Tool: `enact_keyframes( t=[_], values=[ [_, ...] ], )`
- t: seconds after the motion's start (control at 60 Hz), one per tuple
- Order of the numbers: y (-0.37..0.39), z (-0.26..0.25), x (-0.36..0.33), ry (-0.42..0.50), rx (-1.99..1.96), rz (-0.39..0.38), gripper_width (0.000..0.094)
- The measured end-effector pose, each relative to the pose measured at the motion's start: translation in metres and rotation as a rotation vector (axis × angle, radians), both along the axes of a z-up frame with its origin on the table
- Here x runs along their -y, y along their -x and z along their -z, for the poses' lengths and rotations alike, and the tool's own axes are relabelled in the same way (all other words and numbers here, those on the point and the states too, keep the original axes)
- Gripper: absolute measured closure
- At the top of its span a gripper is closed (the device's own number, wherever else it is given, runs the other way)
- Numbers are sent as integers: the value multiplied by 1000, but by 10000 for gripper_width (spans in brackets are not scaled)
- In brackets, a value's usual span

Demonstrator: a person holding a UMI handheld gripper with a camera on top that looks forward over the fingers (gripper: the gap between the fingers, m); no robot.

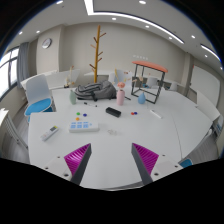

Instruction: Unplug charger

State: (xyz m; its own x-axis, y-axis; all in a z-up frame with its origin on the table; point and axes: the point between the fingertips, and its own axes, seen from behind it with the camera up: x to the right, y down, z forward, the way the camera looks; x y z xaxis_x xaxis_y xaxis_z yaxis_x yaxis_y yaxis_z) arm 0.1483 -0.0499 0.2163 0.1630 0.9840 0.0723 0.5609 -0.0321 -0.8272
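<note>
The gripper (112, 160) hovers with its pink-padded fingers (78, 158) spread apart, holding nothing.

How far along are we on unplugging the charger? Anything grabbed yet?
Nothing looks done yet. The tongs are open and empty above the bare near part of the white table. The clutter lies well beyond them: a small dark item near the middle, a pink bottle and a grey pile. I cannot tell which, if any, is the charger. Left: find it, approach, grip and pull.

A white bench (150, 125) is carrying a pink bottle (121, 96) at twelve o'clock; a wooden coat stand (97, 52) is standing behind, a blue chair (37, 104) at nine o'clock.
</note>
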Motion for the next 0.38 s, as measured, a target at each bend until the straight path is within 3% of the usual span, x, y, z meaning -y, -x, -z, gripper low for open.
enact_keyframes(
  t=[0.183, 0.383],
  values=[
    [-81, -6, 22, -17, 19, 17, 84],
    [-115, -2, 14, -19, 21, 73, 85]
  ],
)
